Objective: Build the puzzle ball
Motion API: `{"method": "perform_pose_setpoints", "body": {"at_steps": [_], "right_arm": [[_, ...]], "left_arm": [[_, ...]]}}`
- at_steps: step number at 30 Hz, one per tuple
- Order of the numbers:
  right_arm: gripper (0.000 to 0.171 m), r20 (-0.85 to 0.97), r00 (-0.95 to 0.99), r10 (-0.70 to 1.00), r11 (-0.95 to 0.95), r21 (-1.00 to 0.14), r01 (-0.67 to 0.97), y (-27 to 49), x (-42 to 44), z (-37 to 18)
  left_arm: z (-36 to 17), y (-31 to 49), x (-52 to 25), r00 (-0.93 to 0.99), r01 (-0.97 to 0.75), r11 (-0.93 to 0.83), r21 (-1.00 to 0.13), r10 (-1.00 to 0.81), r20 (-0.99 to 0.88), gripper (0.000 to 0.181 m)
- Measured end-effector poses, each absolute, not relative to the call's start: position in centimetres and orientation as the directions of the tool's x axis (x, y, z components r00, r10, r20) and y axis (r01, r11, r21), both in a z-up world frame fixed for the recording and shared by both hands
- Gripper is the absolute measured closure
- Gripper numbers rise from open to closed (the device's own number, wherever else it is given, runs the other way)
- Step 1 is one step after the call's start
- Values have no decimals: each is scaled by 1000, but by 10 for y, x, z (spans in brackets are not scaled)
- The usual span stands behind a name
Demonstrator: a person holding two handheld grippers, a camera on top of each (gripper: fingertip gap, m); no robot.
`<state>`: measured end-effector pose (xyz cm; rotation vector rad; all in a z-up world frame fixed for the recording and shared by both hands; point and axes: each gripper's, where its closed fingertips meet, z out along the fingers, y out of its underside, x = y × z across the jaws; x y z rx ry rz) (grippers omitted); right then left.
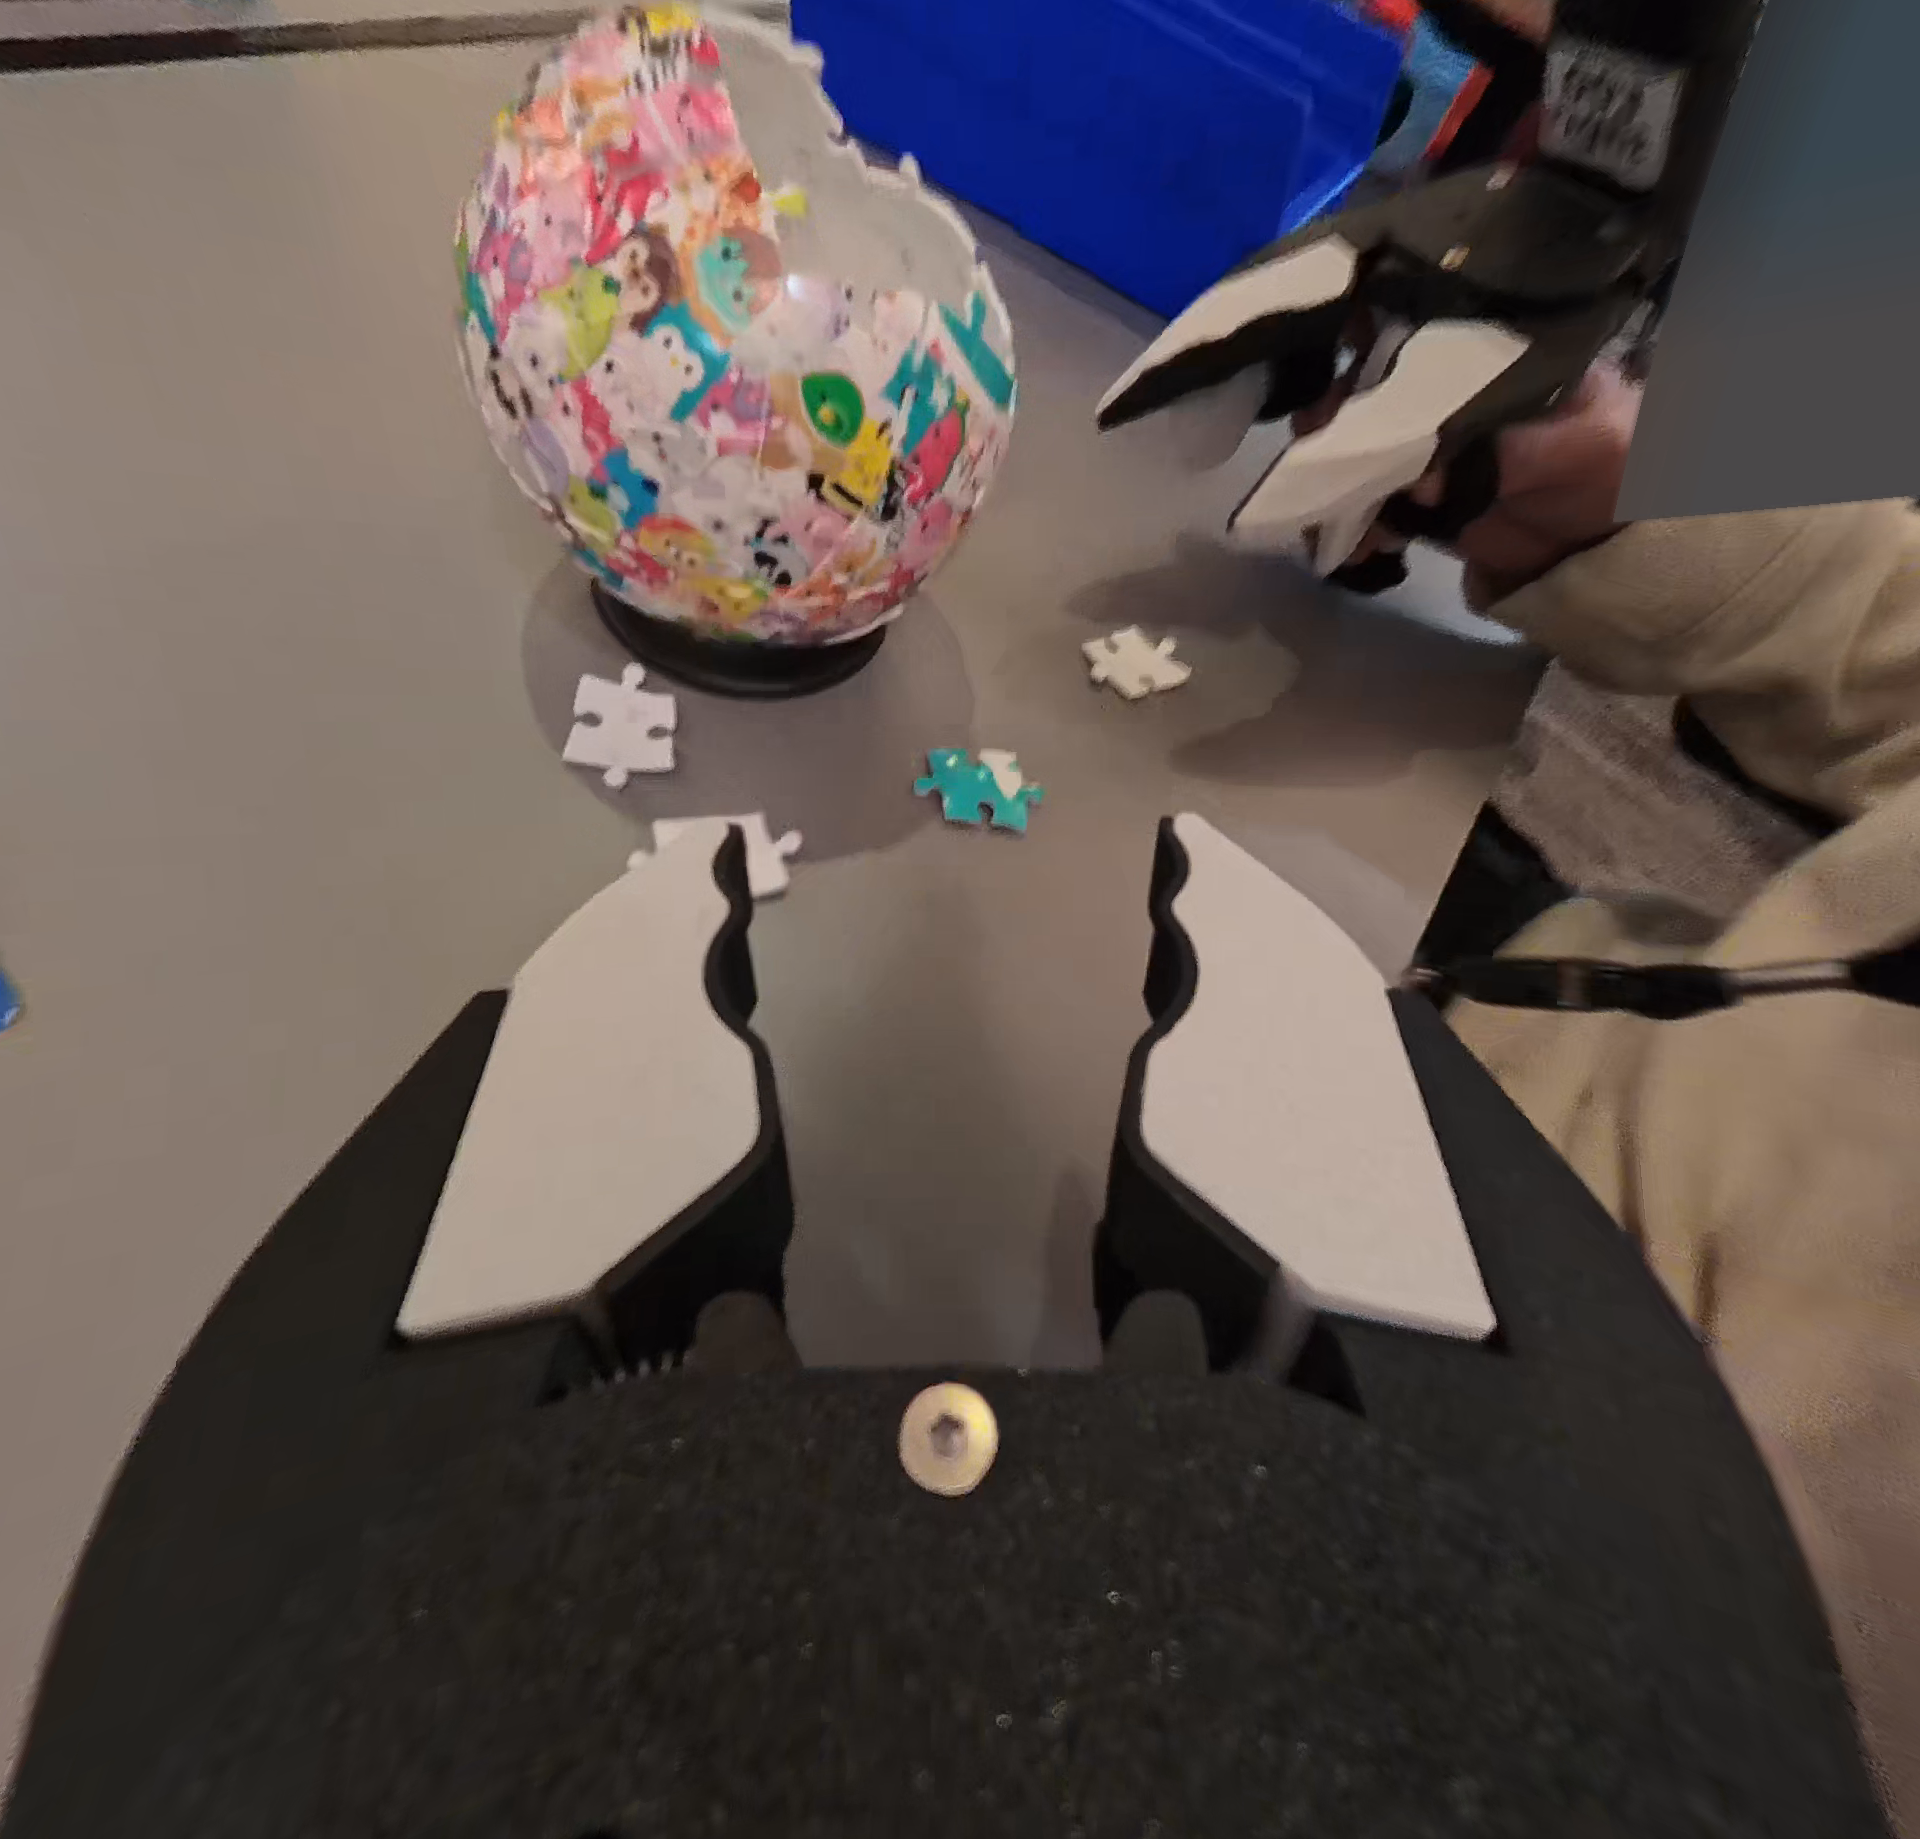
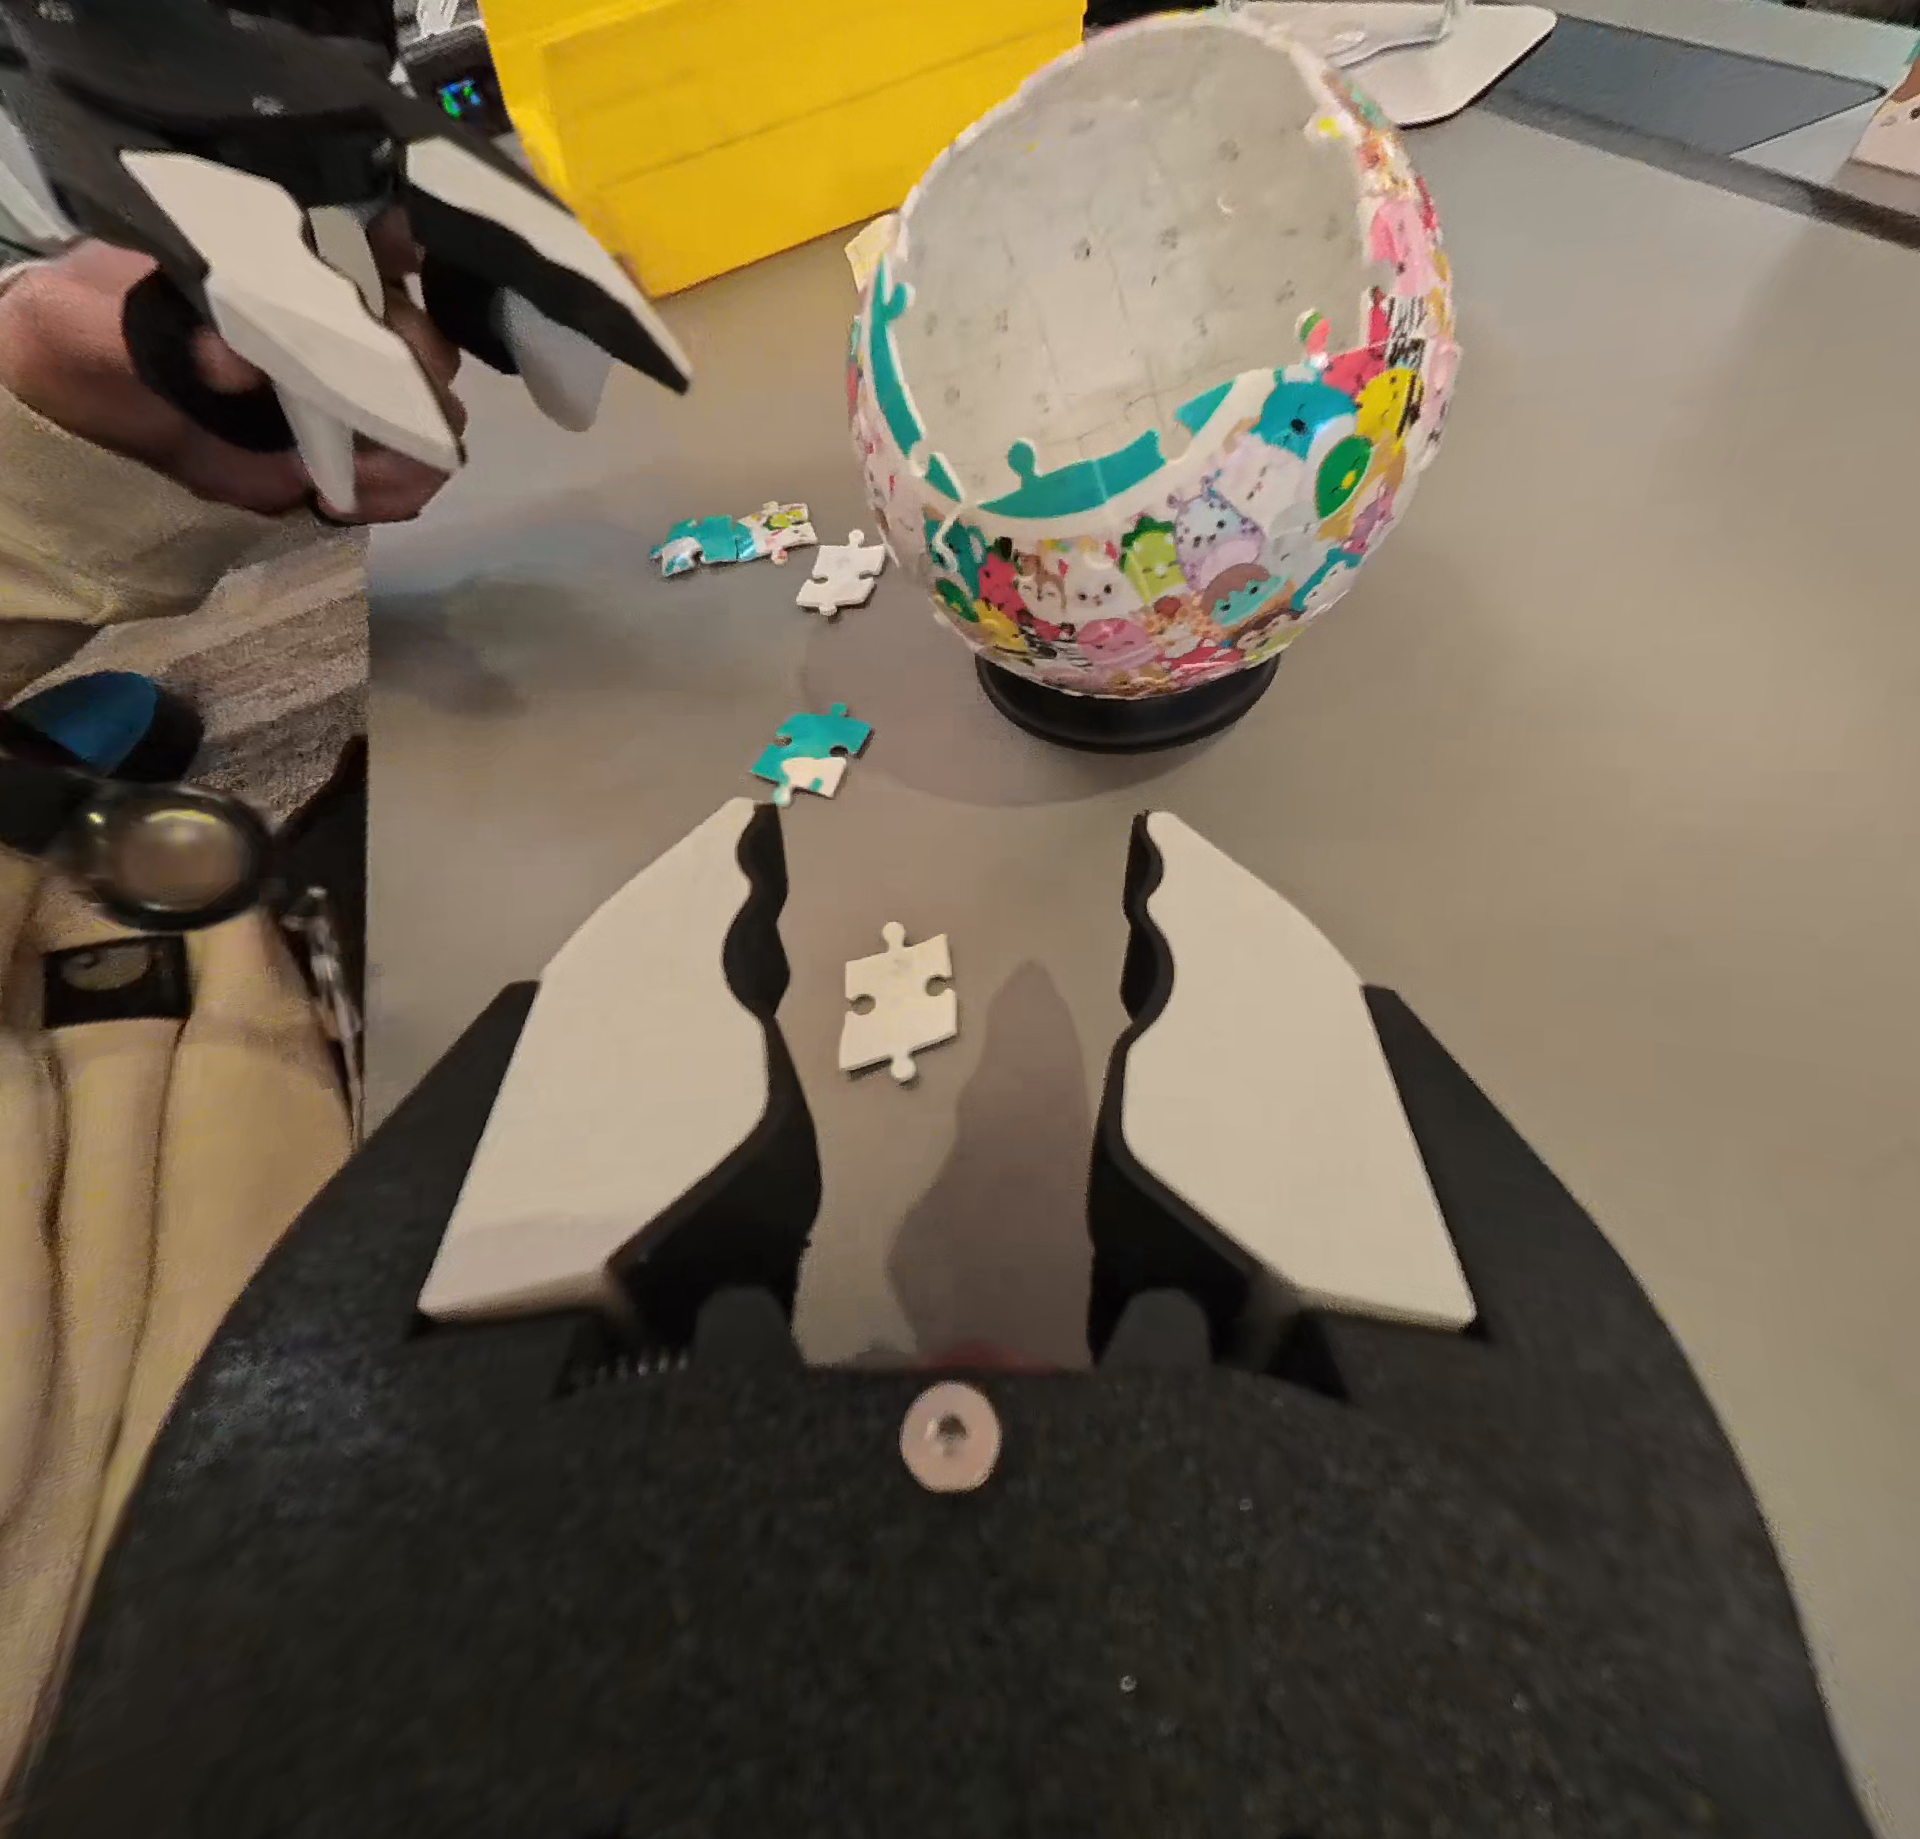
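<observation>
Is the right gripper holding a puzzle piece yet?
No: the right gripper is open and empty, with a white puzzle piece lying flat on the table between its fingers.

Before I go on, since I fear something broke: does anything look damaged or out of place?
Nothing looks broken. The puzzle ball stands on its black base with a large jagged gap, simply unfinished. Loose pieces lie scattered on the table, some white side up, like the one near the right gripper.
</observation>
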<state>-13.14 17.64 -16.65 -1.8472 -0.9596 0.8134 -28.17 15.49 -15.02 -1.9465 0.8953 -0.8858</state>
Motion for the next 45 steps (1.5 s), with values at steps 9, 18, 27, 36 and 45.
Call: {"method": "perform_pose_setpoints", "body": {"at_steps": [9, 18, 27, 36, 45], "right_arm": [[128, -185, 477, 859, -376, -861, 343, 163, -136, -176], [127, 95, 419, 903, -251, -674, 694, 143, -132, -227], [146, 85, 445, 892, -271, -687, 675, 152, -131, -227], [171, 31, 490, 871, -284, -781, 555, 162, -116, -198], [104, 84, 511, 855, -310, -708, 635, 163, -131, -221]], "left_arm": [[-149, 158, -311, 581, -131, -531, -837, -725, 369, 124], [-151, 164, -309, 607, -167, -503, -848, -730, 314, 126], [-160, 160, -290, 562, -256, -475, -842, -782, 270, 128], [-154, 141, -251, 452, -310, -402, -862, -860, 239, 131], [-155, 133, -235, 392, -359, -340, -869, -900, 190, 136]]}}
